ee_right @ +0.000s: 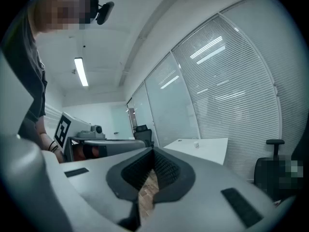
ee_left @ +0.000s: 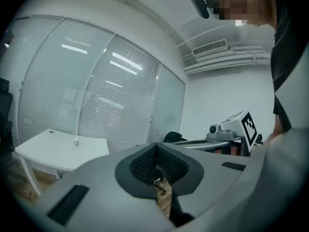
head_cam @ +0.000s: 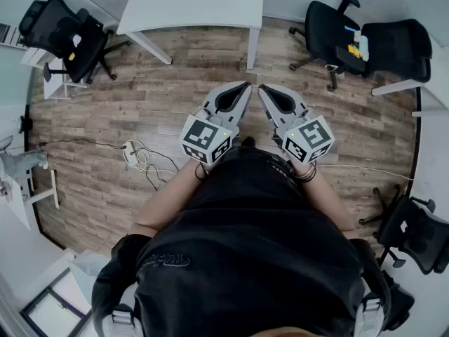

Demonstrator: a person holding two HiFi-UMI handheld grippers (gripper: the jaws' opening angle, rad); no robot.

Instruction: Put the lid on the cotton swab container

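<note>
While both grippers idle, the container waits

Since neither lid nor cotton swab container shows plainly, I judge the task not yet begun. My left gripper (head_cam: 245,85) and right gripper (head_cam: 261,88) hang side by side over the brown wood-plank floor (head_cam: 175,111), each with black-padded fingers (ee_left: 140,166) pressed together on nothing. Well ahead stands a white rectangular desk (head_cam: 189,2) bearing one small pale object (ee_left: 76,142), perhaps the container; it is too small to tell. The next move calls for closing on that desk, then spreading one pair of fingers for the lid.

right hand-held gripper (ee_right: 153,151): jaws together, empty | white table (ee_right: 203,148) beyond
</note>
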